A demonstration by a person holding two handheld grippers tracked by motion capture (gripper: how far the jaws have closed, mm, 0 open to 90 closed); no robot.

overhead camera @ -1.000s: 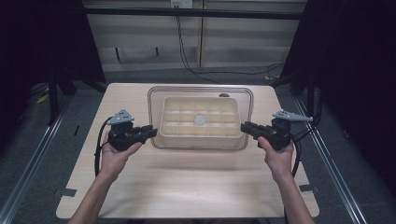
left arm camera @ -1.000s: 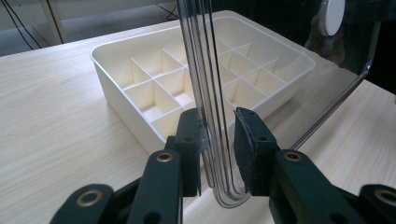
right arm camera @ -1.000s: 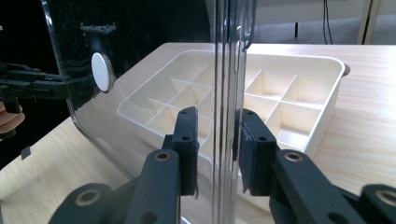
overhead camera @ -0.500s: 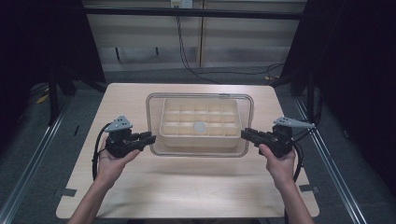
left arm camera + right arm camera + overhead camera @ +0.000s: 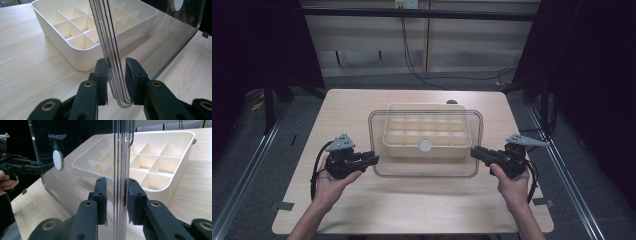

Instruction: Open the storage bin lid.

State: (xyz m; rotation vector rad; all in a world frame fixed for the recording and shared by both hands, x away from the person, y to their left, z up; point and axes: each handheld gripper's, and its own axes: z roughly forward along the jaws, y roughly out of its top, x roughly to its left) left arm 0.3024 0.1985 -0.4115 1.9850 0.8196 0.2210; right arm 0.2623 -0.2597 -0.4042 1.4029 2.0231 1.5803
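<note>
A clear plastic lid (image 5: 425, 171) with a white round knob (image 5: 426, 145) hangs level over the near half of a cream compartment box (image 5: 427, 125) and reaches past it toward me. My left gripper (image 5: 374, 159) is shut on the lid's left edge. My right gripper (image 5: 473, 152) is shut on its right edge. In the left gripper view the lid's rim (image 5: 113, 57) stands between the two pads of the left gripper (image 5: 117, 75), with the box (image 5: 75, 37) behind. The right gripper view has the lid (image 5: 75, 170) clamped in the right gripper (image 5: 117, 192), beside the box (image 5: 155, 165).
The box sits mid-table on the pale wooden table (image 5: 362, 200). A small dark object (image 5: 452, 102) lies just behind the box. Dark frame rails (image 5: 562, 150) run along both sides of the table. Bare wood lies between the box and the near edge.
Both grippers have drawn back toward me with the lid. It covered the whole box a second ago and now overhangs its near side.
</note>
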